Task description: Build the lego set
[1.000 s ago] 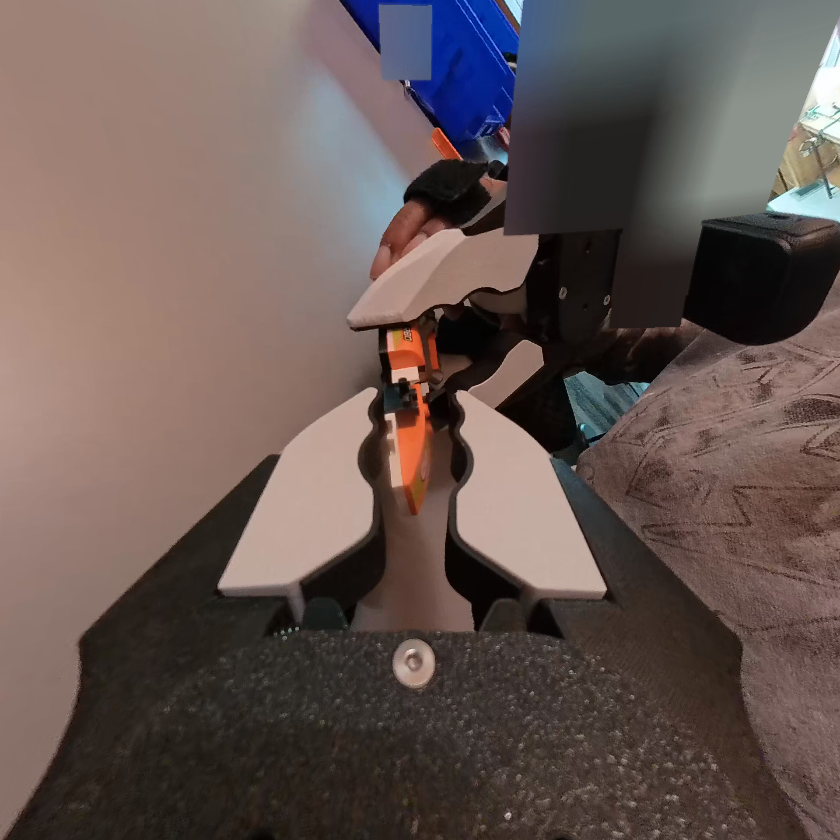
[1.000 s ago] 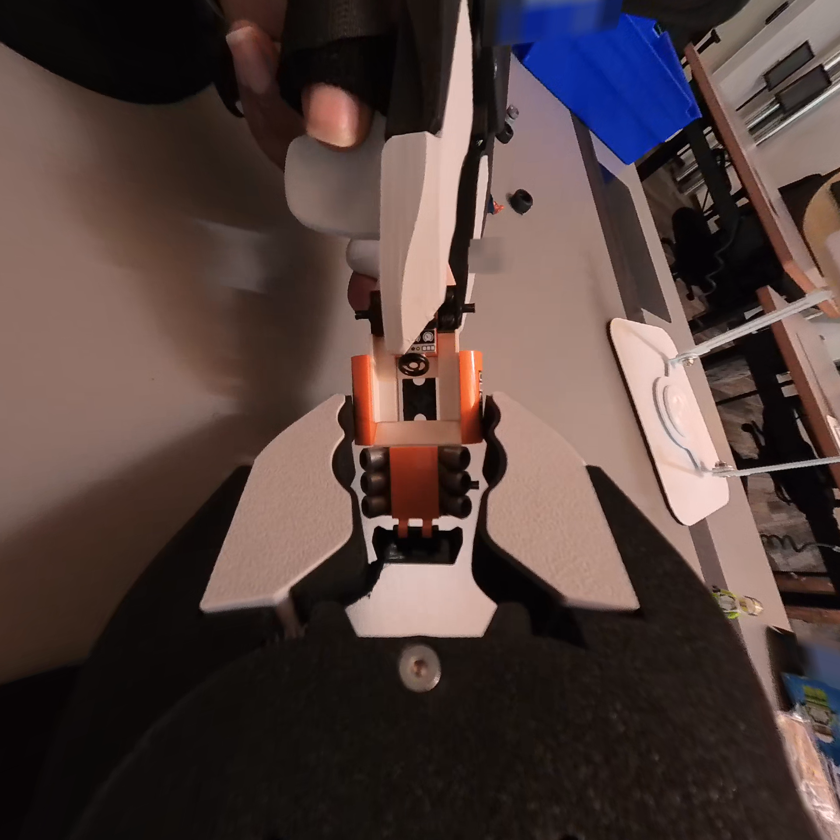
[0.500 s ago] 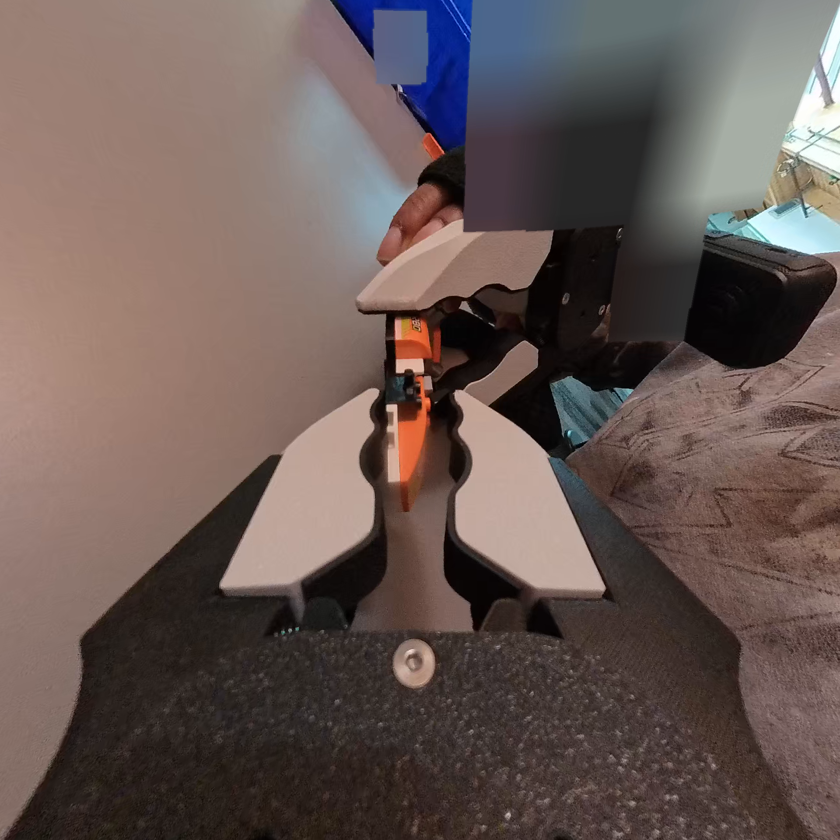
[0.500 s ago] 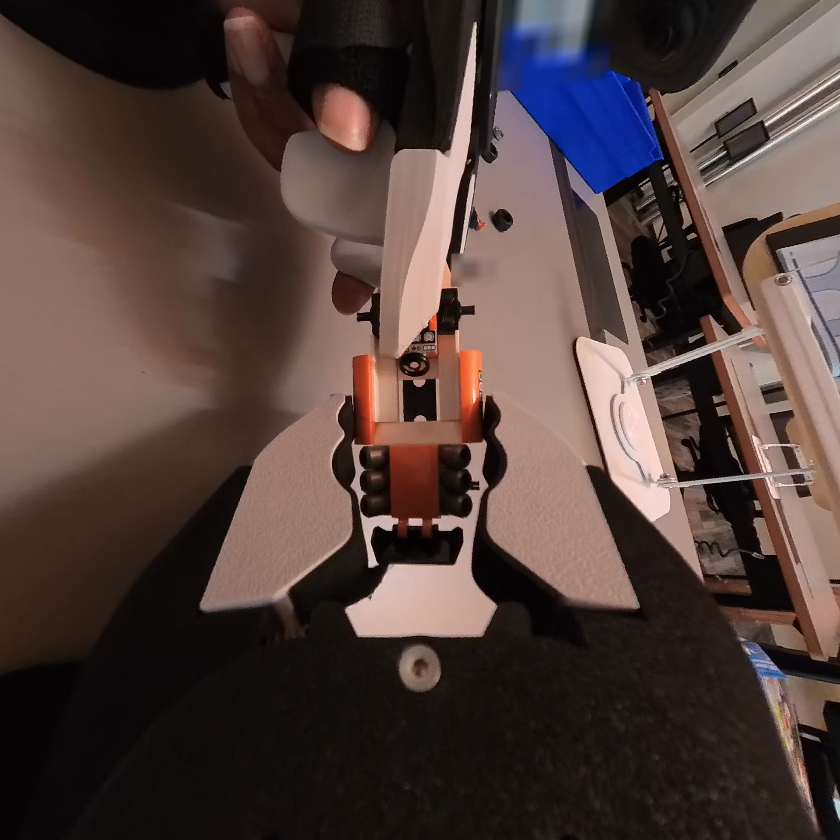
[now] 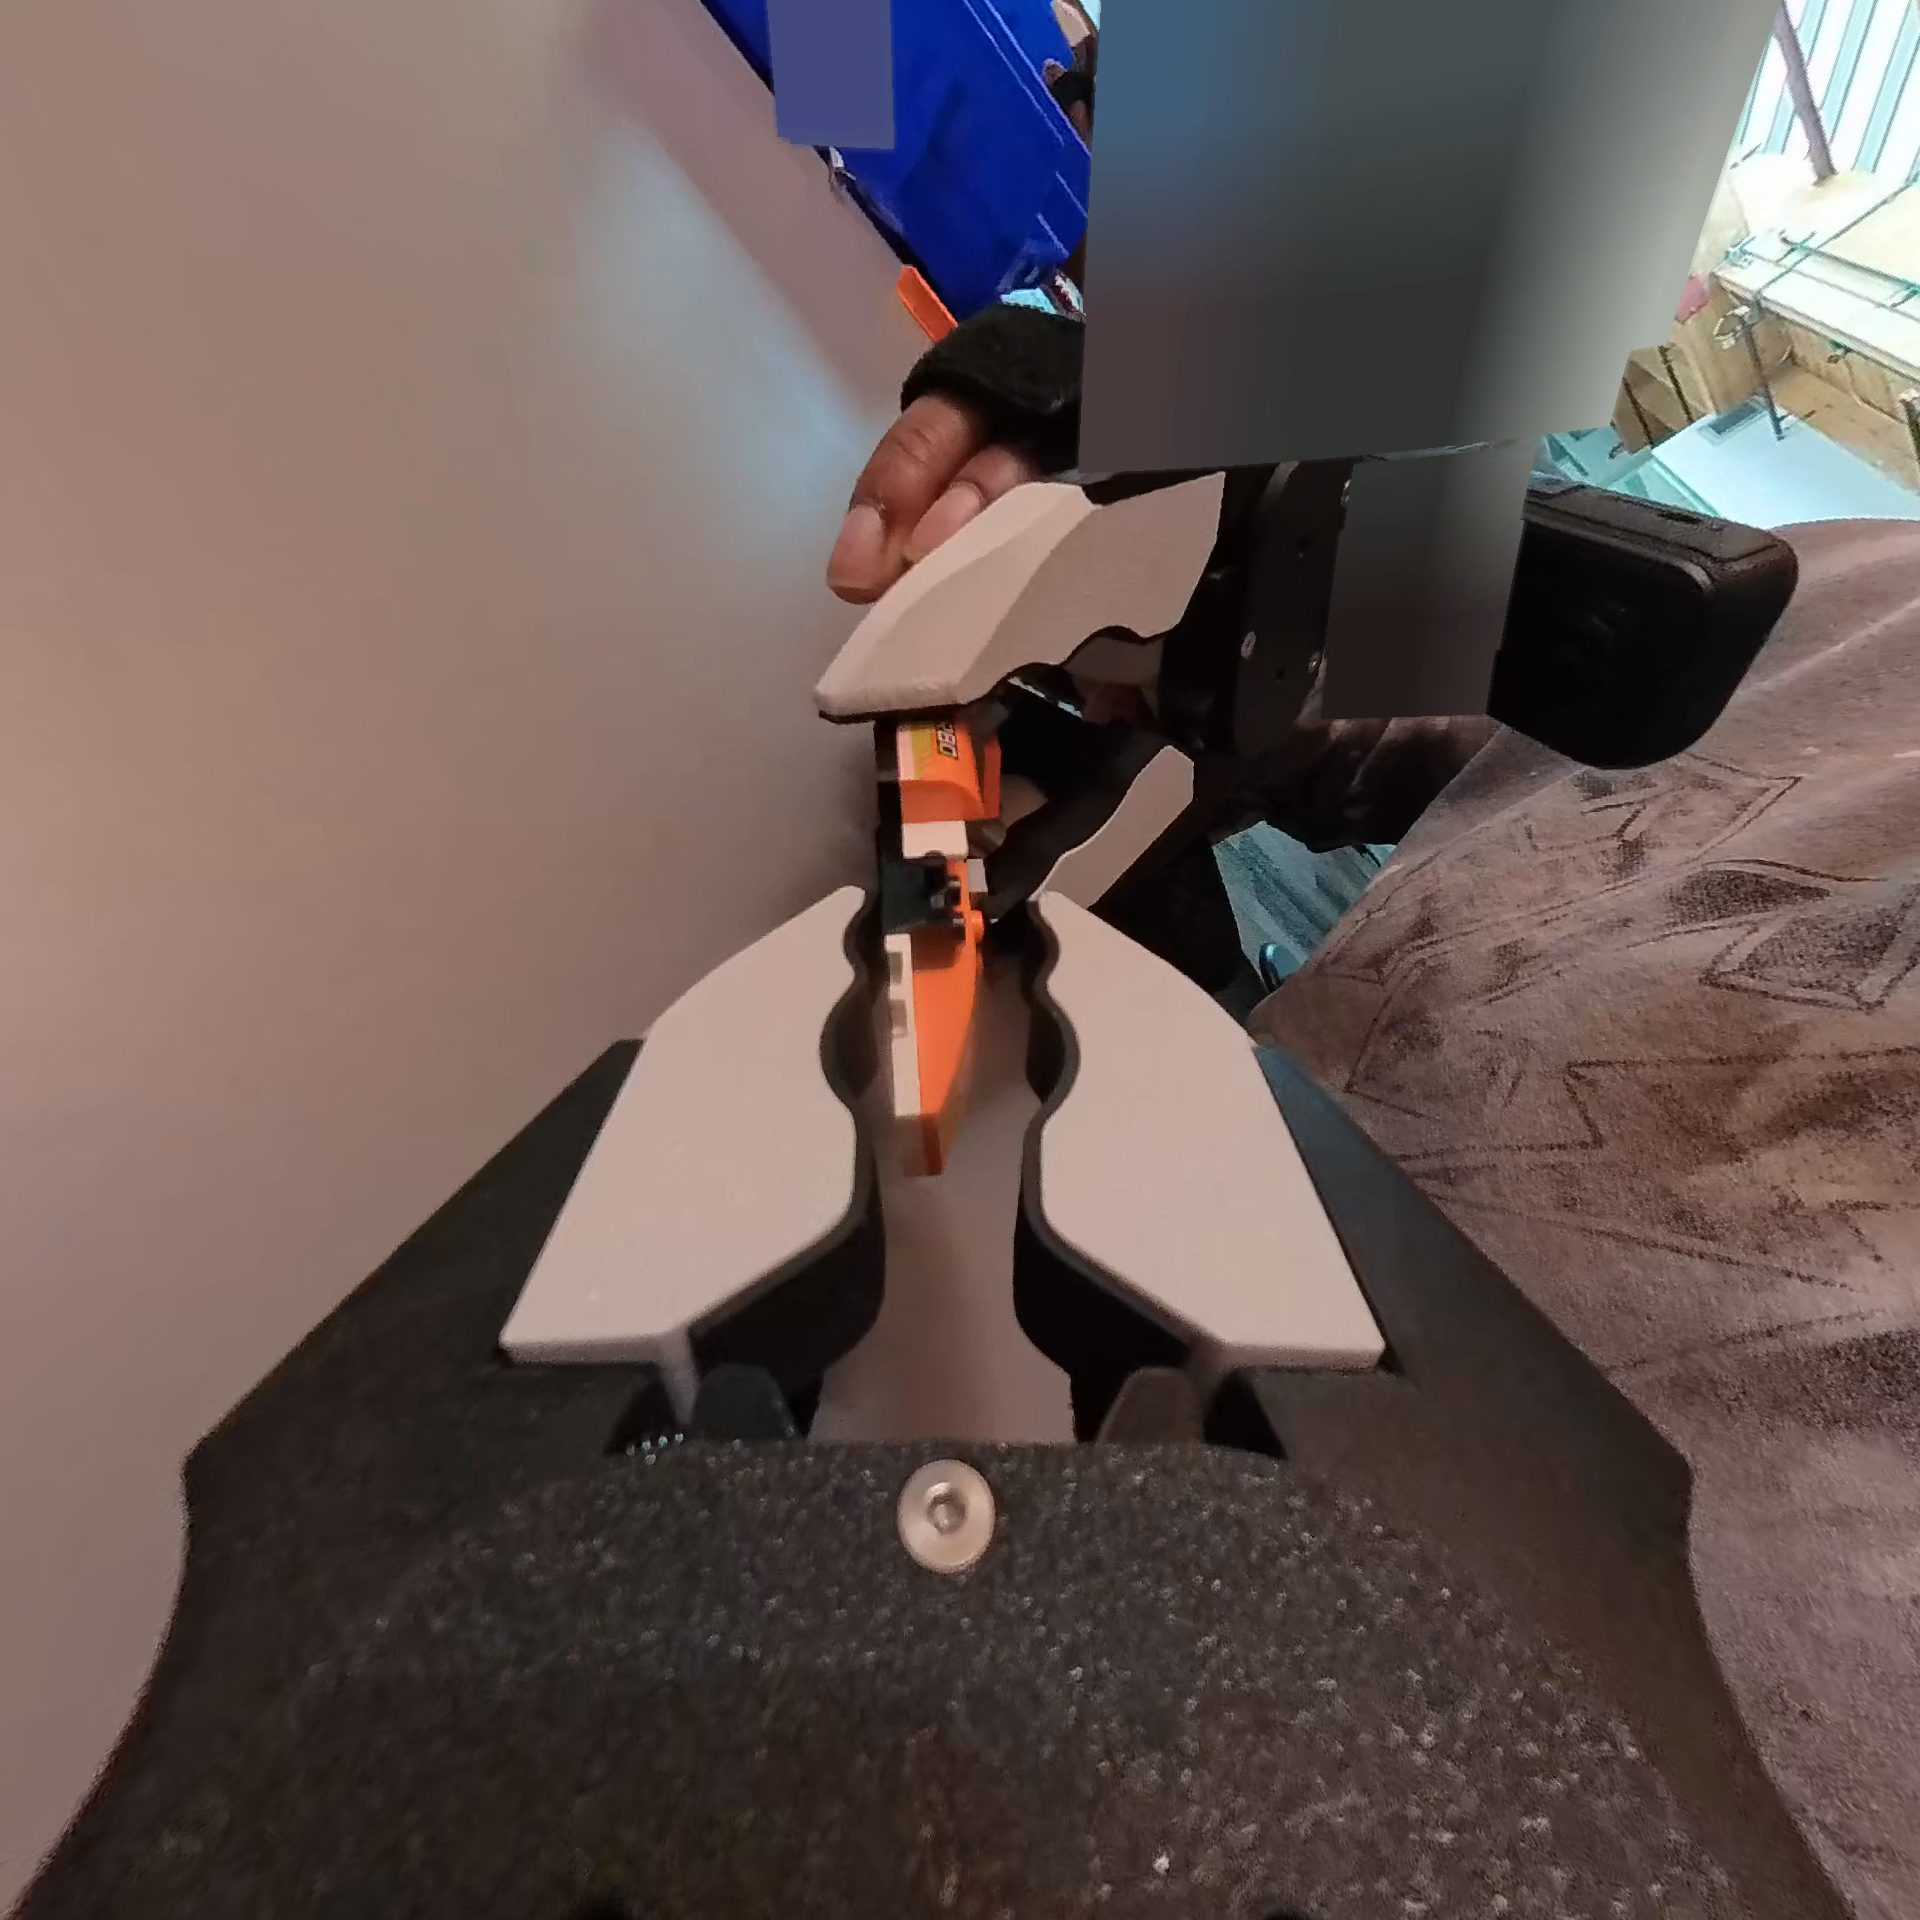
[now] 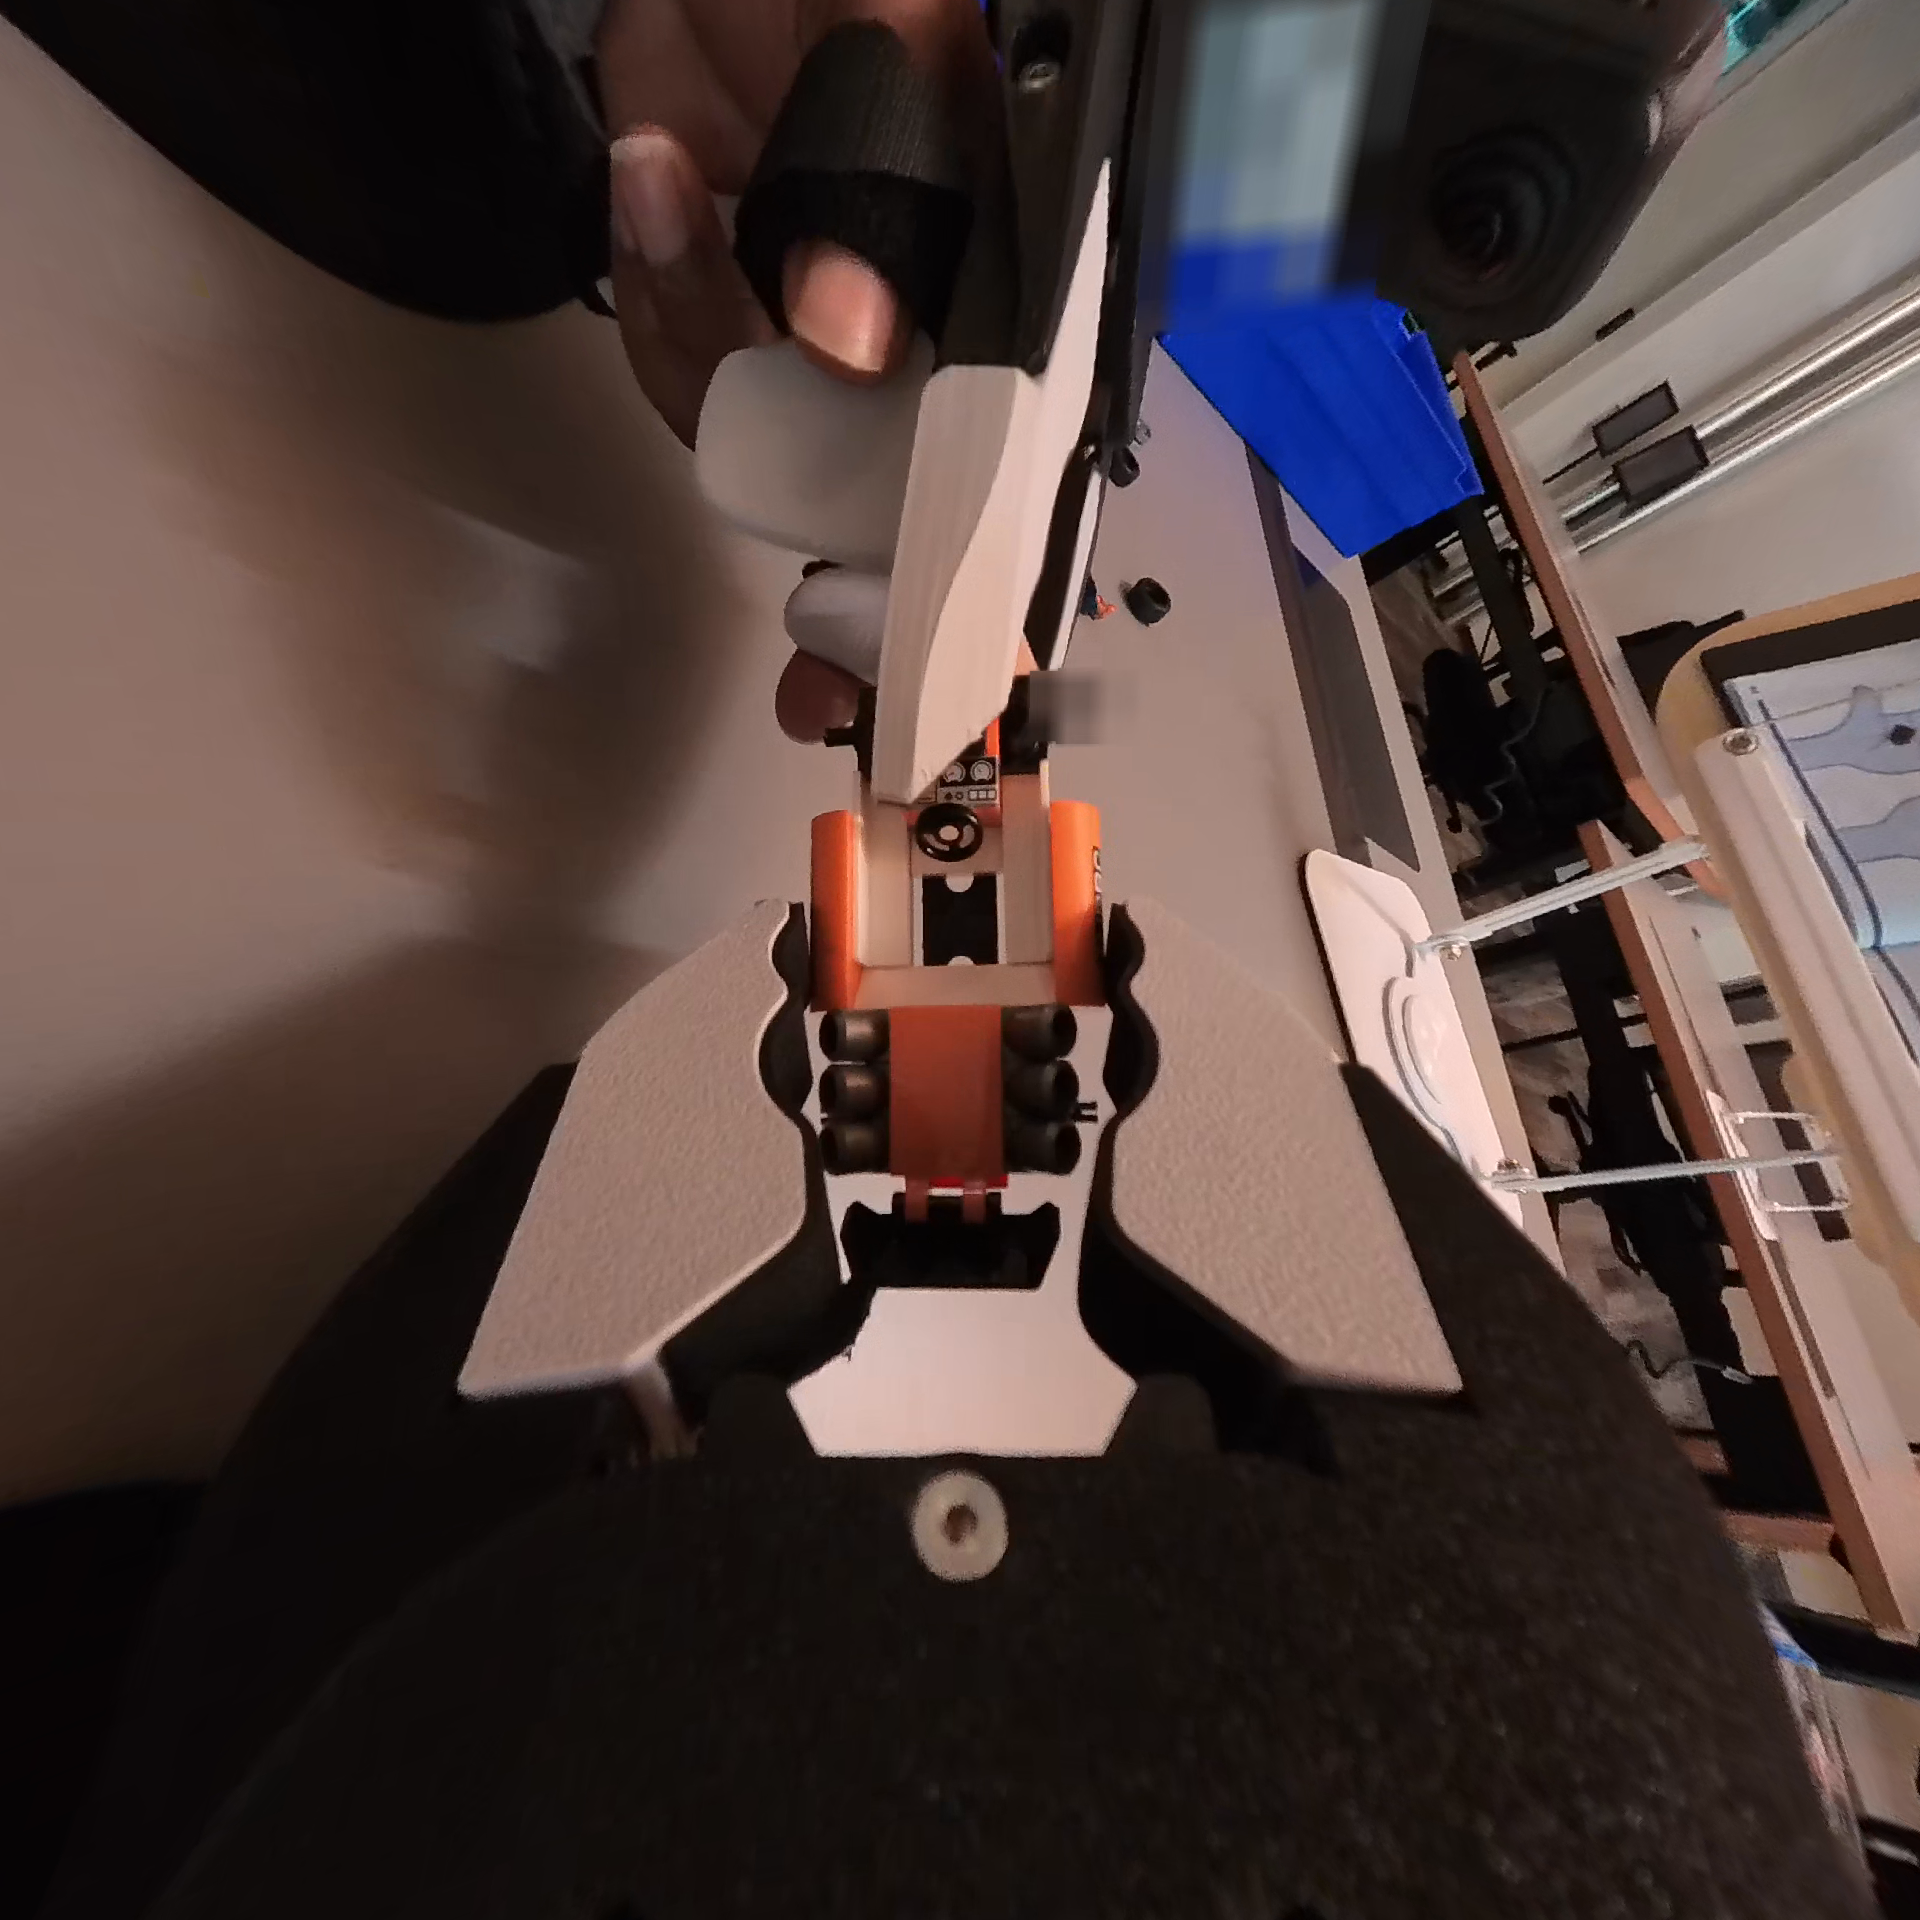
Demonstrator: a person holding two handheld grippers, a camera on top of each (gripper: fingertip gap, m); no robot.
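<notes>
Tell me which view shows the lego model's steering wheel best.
The right wrist view: the steering wheel faces the camera in the open cockpit of the lego model, just below the other gripper's finger. The left wrist view shows the lego model edge-on, so the wheel is hidden.

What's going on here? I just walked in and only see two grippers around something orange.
A person is building a lego model with two handheld grippers. The right gripper is shut on the orange and white lego vehicle, held off the table. The left gripper meets the vehicle's front end; whether it is clamping is unclear.
</notes>
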